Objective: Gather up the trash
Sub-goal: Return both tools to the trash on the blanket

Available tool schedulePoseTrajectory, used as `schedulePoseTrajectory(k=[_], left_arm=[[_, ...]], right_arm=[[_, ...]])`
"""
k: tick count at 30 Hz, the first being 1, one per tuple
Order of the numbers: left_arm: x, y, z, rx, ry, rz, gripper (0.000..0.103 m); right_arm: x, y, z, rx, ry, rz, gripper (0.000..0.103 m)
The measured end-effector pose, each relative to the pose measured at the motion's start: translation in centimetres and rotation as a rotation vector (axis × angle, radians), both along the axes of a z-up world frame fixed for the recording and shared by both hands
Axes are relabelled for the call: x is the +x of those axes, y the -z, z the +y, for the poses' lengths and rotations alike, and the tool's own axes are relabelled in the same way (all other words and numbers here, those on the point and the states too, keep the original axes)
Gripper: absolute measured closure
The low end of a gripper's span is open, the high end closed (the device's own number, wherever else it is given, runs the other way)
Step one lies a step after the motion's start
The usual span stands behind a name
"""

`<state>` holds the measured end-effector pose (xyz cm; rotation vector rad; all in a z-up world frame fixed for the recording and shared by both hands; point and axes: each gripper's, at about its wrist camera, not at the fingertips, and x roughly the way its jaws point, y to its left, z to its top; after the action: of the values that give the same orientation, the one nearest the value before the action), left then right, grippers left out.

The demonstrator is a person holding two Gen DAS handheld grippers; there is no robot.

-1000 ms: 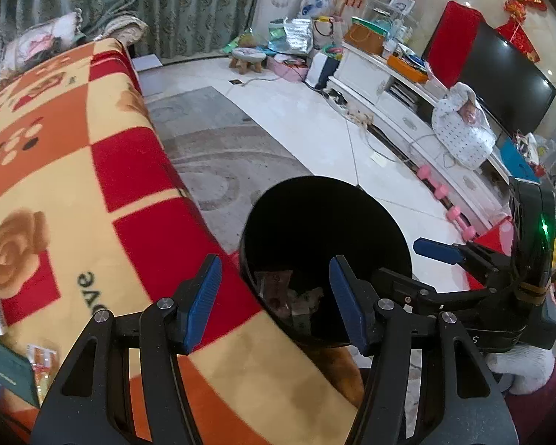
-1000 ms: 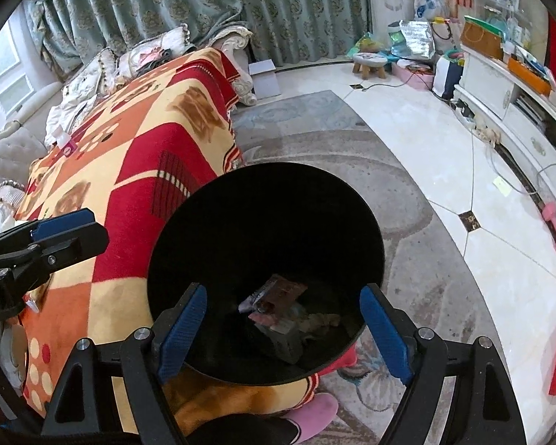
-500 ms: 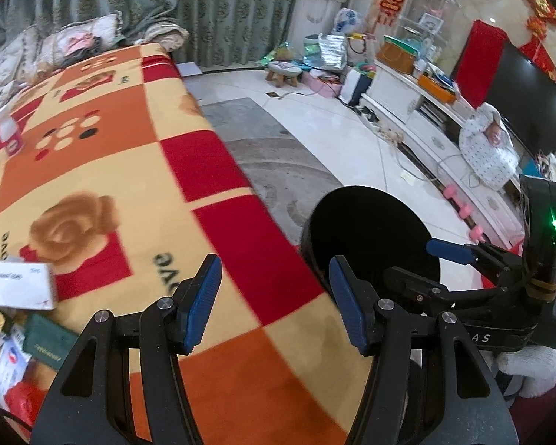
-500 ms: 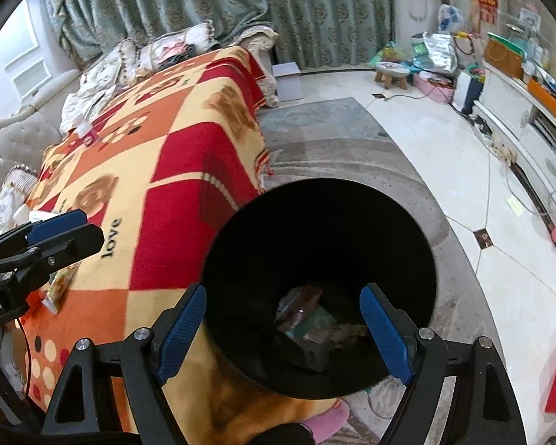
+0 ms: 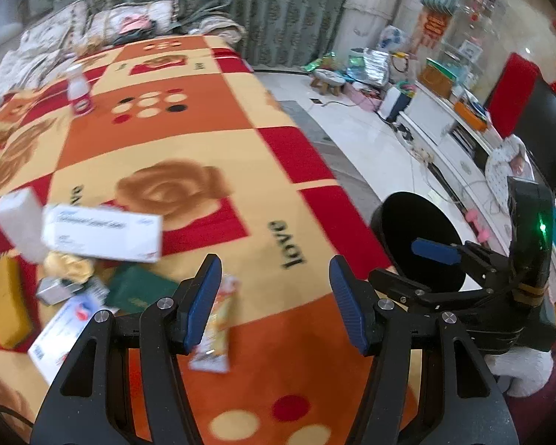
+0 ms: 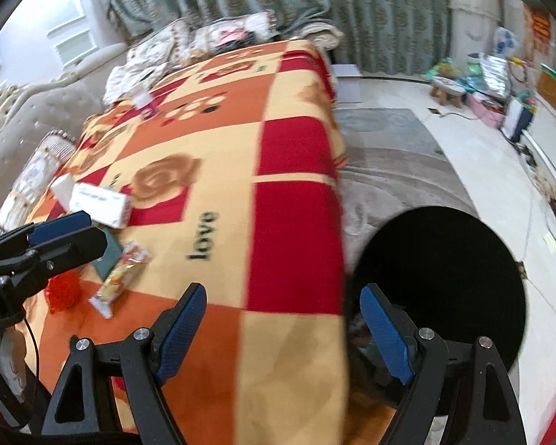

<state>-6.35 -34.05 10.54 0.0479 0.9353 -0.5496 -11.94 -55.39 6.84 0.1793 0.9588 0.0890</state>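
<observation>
— How do the tongs stand?

— Both are empty. The left gripper (image 5: 274,296) has its blue pads apart with nothing between them, above the orange part of the blanket (image 5: 204,141). The right gripper (image 6: 285,330) is spread wider, also holding nothing, over the blanket's edge where it falls toward the floor.

— And the trash?

— Just beyond the left gripper's left finger lies a snack wrapper (image 5: 213,328), orange and white, flat on the blanket. Further left is a heap: a dark green booklet (image 5: 139,289), a long white carton (image 5: 102,231) with a white packet (image 5: 18,228) under one end, a crumpled yellow scrap (image 5: 68,265), a yellow block (image 5: 7,306) and a white printed pack (image 5: 61,332). From the right wrist a red tuft (image 6: 63,291) shows beside the wrapper.

— Anything further up?

— A small white bottle (image 5: 78,91) with a pink label stands well apart, near the pillows.

— Where is the bin?

— The black bin (image 6: 441,282) sits on the grey rug (image 6: 385,155) just beside the blanket's edge, to the right of both grippers. Its inside is too dark to read.
</observation>
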Motion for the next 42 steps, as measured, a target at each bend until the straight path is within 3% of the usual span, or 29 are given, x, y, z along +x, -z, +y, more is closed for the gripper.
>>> schedulePoseTrajectory(k=[13, 24, 31, 42], left_arm=[[0.7, 0.1, 12.2, 0.023, -0.175, 0.017, 0.044], [1.4, 2.0, 21.3, 0.042, -0.344, 0.052, 0.044], [2.2, 3.3, 24.6, 0.043, -0.41, 0.083, 0.044], [5.6, 5.3, 26.0, 0.039, -0.485, 0.11, 0.044]], right_arm=[[2.7, 0.7, 9.7, 0.009, -0.196, 0.022, 0.018], [4.1, 1.6, 14.2, -0.001, -0.289, 0.056, 0.018], [5.6, 1.9, 16.8, -0.011, -0.363, 0.058, 0.018], [8.6, 3.1, 20.3, -0.129, -0.482, 0.069, 0.018]])
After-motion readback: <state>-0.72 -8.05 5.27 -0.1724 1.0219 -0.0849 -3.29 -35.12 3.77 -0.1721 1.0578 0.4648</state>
